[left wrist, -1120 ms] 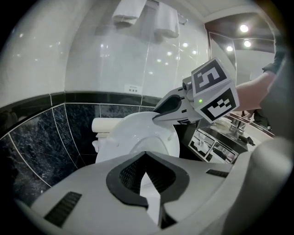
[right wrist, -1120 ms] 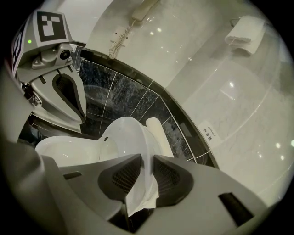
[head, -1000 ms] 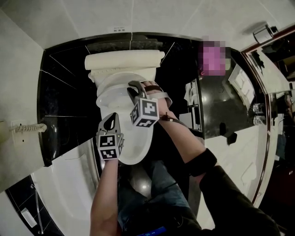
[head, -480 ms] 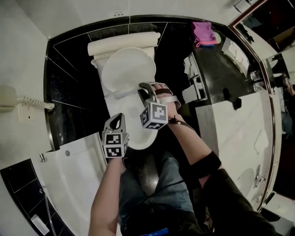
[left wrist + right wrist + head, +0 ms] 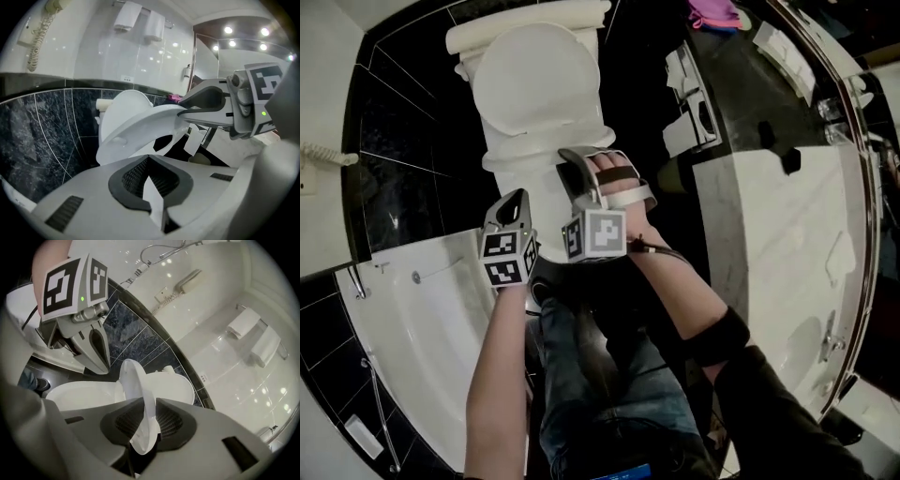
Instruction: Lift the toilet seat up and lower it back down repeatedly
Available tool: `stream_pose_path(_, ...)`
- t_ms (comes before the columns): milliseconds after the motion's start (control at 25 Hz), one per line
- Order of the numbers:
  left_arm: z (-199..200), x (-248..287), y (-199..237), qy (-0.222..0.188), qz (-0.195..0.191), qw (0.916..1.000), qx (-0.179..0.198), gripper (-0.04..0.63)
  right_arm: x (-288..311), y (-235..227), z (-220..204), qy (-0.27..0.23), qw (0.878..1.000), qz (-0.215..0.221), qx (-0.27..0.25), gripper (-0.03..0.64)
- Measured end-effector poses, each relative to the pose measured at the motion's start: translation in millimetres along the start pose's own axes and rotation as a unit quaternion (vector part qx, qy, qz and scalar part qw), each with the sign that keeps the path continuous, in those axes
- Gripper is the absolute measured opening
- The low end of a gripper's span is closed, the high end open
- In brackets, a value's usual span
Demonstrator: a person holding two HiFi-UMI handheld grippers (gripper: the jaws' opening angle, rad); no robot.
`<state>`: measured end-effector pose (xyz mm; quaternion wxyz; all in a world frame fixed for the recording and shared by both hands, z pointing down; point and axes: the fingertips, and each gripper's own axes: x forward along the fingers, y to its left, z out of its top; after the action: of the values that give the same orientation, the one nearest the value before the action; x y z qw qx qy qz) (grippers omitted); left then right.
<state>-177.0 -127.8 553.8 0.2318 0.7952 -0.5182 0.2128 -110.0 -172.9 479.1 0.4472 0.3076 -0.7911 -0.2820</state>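
Right gripper view: toilet seat [image 5: 136, 390] rim, half raised, tight between right gripper [image 5: 143, 427] fingers [image 5: 172, 423]; left gripper [image 5: 149, 180] fingers [image 5: 132, 176] together, empty.

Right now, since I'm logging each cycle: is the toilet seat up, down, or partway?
Partway up: the toilet seat tilts off the bowl, its edge pinched in the fingers of the right gripper, short of the raised lid.

The front of the toilet seat [image 5: 534, 187] is hidden under the right gripper [image 5: 570, 157] and its hand [image 5: 614, 183]. The phone cord [image 5: 328, 155] is cut off at the left edge. The pink cloth [image 5: 712, 11] is cut off at the top. There is a white bit between the jaws of the left gripper [image 5: 151, 168], and I cannot tell what it is.
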Motion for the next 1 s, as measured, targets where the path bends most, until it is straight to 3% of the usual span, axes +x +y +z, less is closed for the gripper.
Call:
stream_pose_path(160, -19, 2, -24, 0.007, -0.001, 1.0000, 0.001, -0.015, -19, 36, -9, -0.004, 1.000, 0.011, -0.003, 0.097)
stream_pose_path(400, -20, 1, -31, -0.014, 0.005, 0.9999, 0.003, -0.015, -32, 68, -14, -0.014, 1.000, 0.005, -0.015, 0.098)
stream_pose_path(600, -34, -2, -36, -0.021, 0.009, 0.9996, -0.019, -0.015, -39, 88, -15, -0.025, 0.999, 0.012, -0.015, 0.111)
stream_pose_path(1000, -101, 0, -59, -0.008, 0.005, 0.9992, -0.039, -0.015, -90, 157, -53, -0.043, 0.996, 0.066, 0.047, 0.120)
